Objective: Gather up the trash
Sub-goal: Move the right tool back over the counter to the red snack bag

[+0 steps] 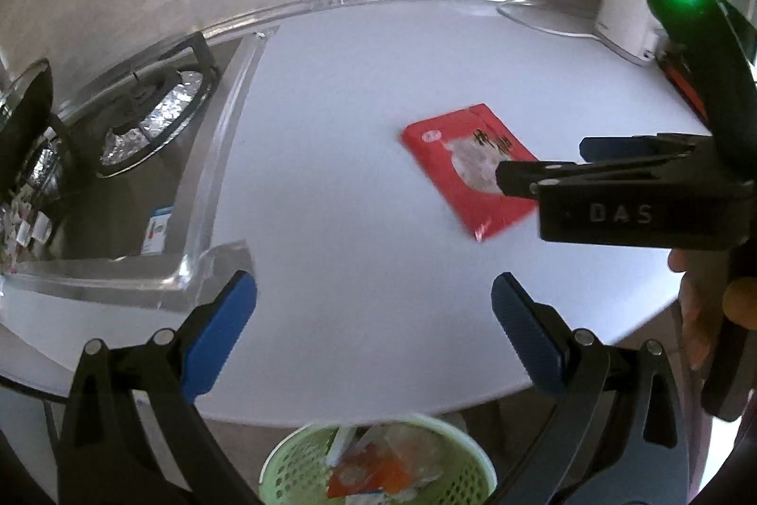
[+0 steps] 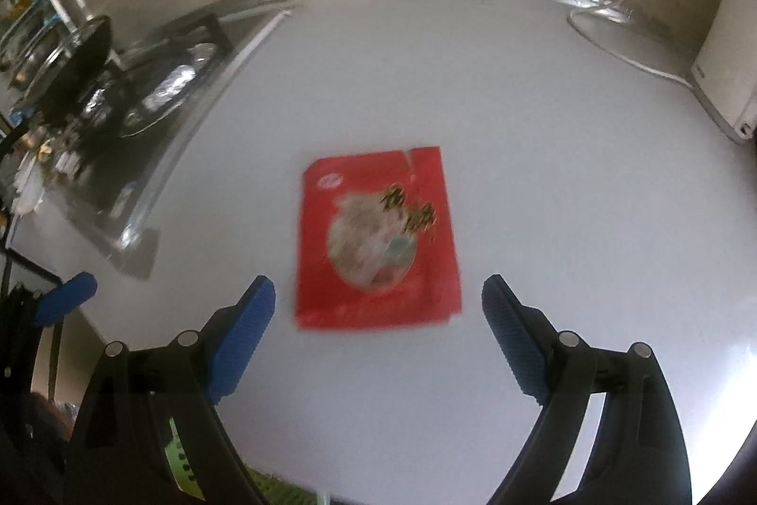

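Observation:
A red snack packet (image 2: pixel 378 230) lies flat on the white counter (image 2: pixel 567 197). My right gripper (image 2: pixel 378 285) hovers just above its near edge, jaws wide open, nothing between the pads. In the left wrist view the same packet (image 1: pixel 454 164) lies ahead to the right, with the right gripper (image 1: pixel 541 160) reaching over it from the right. My left gripper (image 1: pixel 374 330) is open and empty above the counter's front edge. Below that edge stands a green mesh basket (image 1: pixel 293 472) holding wrappers; the wrappers hide its bottom.
A gas hob with a foil-lined burner (image 1: pixel 151 117) sits behind a clear guard on the left, a dark pan (image 2: pixel 75 65) beyond it. A white appliance (image 1: pixel 624 17) and its cable stand at the back right. A hand (image 1: pixel 695 306) holds the right gripper.

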Available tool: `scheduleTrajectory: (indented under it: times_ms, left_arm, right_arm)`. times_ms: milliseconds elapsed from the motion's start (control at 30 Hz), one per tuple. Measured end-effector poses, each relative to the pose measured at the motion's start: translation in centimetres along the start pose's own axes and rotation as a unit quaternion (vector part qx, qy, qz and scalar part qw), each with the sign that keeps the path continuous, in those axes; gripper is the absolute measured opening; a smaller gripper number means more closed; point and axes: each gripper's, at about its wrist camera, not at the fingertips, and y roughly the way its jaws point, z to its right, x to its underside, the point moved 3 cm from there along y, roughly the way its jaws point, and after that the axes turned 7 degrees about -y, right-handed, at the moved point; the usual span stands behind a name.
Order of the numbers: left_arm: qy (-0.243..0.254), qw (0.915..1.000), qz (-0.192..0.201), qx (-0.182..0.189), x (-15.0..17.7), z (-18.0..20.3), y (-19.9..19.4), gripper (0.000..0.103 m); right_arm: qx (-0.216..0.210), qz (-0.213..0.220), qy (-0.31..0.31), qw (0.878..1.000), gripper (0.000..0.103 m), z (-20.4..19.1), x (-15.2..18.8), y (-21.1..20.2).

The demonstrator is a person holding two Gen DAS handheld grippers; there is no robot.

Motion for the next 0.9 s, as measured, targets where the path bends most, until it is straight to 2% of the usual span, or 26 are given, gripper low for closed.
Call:
scheduleTrajectory:
  times_ms: [200,400,533,600,667,700,767,800,833,867,900]
  left_arm:
    - [-0.020,0.9996,-0.017,-0.010,-1.1,0.9,2.4,0.095]
    - [-0.028,0.9993,-0.022,-0.014,-1.4,1.3,3.0,0.095]
    - [-0.030,0.9992,-0.024,-0.012,-1.3,1.3,3.0,0.095]
    - [-0.030,0.9992,-0.024,-0.012,-1.2,1.2,2.9,0.095]
    - [-0.029,0.9992,-0.023,-0.013,-1.0,1.3,2.7,0.095]
    - [-0.029,0.9993,-0.022,-0.013,-1.0,1.3,2.6,0.095]
    - [-0.028,0.9993,-0.020,-0.012,-0.9,1.2,2.4,0.095]
    - [-0.028,0.9994,-0.019,-0.013,-0.9,1.2,2.3,0.095]
    - [-0.027,0.9994,-0.018,-0.012,-0.9,1.2,2.3,0.095]
    - [-0.025,0.9995,-0.017,-0.012,-0.9,1.3,2.2,0.095]
    - [-0.024,0.9995,-0.017,-0.013,-0.9,1.3,2.1,0.095]
  right_arm:
    - [-0.009,-0.025,-0.011,1.000,0.089,0.7,-1.4,3.3]
    - [-0.013,-0.039,-0.028,0.999,0.089,-0.1,-1.8,4.7]
    - [0.001,-0.040,-0.048,0.998,0.089,-0.9,-2.0,5.0]
    - [0.014,-0.039,-0.060,0.997,0.085,-1.2,-2.1,5.1]
    - [0.035,-0.037,-0.073,0.996,0.070,-1.2,-2.0,5.1]
    - [0.036,-0.035,-0.074,0.996,0.066,-1.2,-1.9,4.9]
    - [0.037,-0.033,-0.073,0.996,0.049,-1.0,-1.9,4.7]
    - [0.036,-0.033,-0.073,0.996,0.043,-0.9,-1.9,4.6]
    - [0.037,-0.031,-0.074,0.996,0.031,-0.9,-1.9,4.5]
    - [0.038,-0.031,-0.075,0.996,0.023,-0.8,-1.9,4.4]
    - [0.040,-0.031,-0.075,0.996,0.019,-0.7,-1.8,4.4]
